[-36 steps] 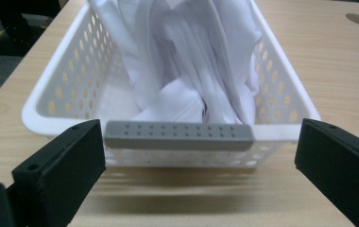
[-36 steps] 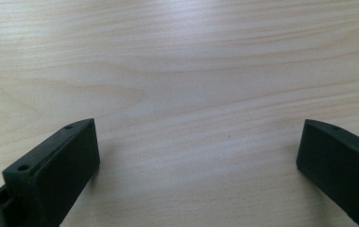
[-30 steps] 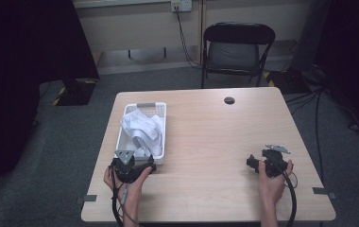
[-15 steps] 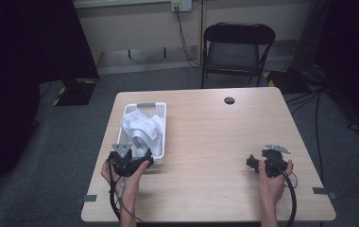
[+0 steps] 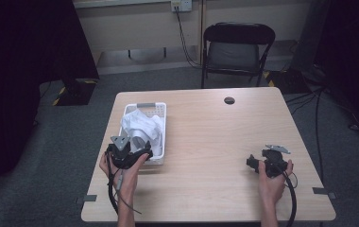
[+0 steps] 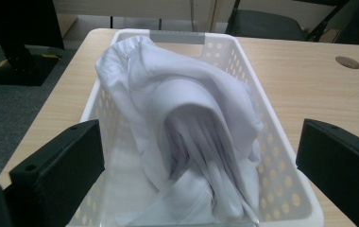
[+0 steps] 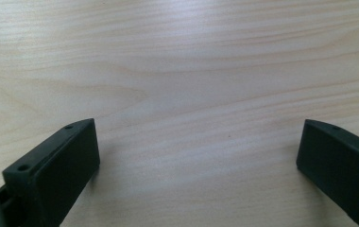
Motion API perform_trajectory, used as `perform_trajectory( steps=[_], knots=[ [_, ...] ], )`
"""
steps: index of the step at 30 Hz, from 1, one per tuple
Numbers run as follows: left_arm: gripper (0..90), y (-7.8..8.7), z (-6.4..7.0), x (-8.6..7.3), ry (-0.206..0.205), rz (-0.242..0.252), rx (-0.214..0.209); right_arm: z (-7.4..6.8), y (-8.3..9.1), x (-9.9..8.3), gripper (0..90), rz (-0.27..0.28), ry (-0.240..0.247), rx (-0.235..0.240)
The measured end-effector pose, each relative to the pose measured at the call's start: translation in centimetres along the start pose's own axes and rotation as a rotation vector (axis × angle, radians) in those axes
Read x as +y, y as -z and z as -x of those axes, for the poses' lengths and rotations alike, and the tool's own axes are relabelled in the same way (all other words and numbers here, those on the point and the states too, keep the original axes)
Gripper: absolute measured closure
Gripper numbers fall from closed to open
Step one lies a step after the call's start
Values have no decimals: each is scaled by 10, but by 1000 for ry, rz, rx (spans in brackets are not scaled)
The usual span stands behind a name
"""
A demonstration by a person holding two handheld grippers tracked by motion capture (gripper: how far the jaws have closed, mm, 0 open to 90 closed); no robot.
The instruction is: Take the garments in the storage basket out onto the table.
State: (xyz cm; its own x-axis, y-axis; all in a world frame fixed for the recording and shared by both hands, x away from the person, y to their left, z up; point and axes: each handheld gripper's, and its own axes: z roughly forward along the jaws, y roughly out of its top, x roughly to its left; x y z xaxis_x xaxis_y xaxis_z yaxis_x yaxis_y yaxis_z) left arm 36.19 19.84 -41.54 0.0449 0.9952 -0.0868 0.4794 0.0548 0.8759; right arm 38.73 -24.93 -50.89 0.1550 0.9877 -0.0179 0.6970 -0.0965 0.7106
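A white perforated basket [image 5: 160,124] [image 6: 274,142] sits on the left half of the wooden table [image 5: 215,142]. A crumpled white cloth [image 5: 141,126] [image 6: 187,123] is heaped inside it and rises above the rim. My left gripper [image 5: 129,152] [image 6: 199,175] hovers at the basket's near end, open, its jaws spread wider than the basket and pointing at the cloth. My right gripper [image 5: 259,163] [image 7: 196,161] rests low at the table's right front, open, with bare wood [image 7: 192,85] between its jaws.
A dark round hole [image 5: 229,100] [image 6: 347,62] marks the table's far side. A black folding chair [image 5: 238,49] stands beyond the far edge. Cables trail over the grey floor at right, and tape tabs mark the table's front corners.
My left gripper has moved a little forward and up toward the basket's near end. The right gripper has stayed where it was.
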Motion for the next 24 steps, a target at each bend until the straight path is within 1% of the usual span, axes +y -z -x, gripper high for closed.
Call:
perform_trajectory(
  steps=[1, 4, 5, 10, 11, 12, 14, 16, 17, 19, 20, 24],
  knots=[
    [15, -1, -1, 3, 9, 4, -15, 0, 0, 0, 0, 0, 0, 0],
    [14, -1, -2, 6, 14, 9, -17, 0, 0, 0, 0, 0, 0, 0],
    [14, -1, -3, 9, 12, 6, -26, 0, 0, 0, 0, 0, 0, 0],
    [6, -3, -4, 13, 13, 4, -26, 0, 0, 0, 0, 0, 0, 0],
    [6, -5, -5, 14, 11, 2, -17, 0, 0, 0, 0, 0, 0, 0],
    [5, -5, -5, 14, 11, 2, -17, 0, 0, 0, 0, 0, 0, 0],
    [5, -10, -7, 15, 16, -8, -41, 0, 0, 0, 0, 0, 0, 0],
    [5, -11, -7, 15, 15, -11, -40, 0, 0, 0, 0, 0, 0, 0],
    [5, -15, -7, 15, 9, -17, -47, 0, 0, 0, 0, 0, 0, 0],
    [5, -17, -7, 16, 12, -24, -46, 0, 0, 0, 0, 0, 0, 0],
    [5, -19, -7, 17, 1, -37, -44, 0, 0, 0, 0, 0, 0, 0],
    [5, -22, -7, 21, 4, -46, -48, 0, 0, 0, 0, 0, 0, 0]
  ],
)
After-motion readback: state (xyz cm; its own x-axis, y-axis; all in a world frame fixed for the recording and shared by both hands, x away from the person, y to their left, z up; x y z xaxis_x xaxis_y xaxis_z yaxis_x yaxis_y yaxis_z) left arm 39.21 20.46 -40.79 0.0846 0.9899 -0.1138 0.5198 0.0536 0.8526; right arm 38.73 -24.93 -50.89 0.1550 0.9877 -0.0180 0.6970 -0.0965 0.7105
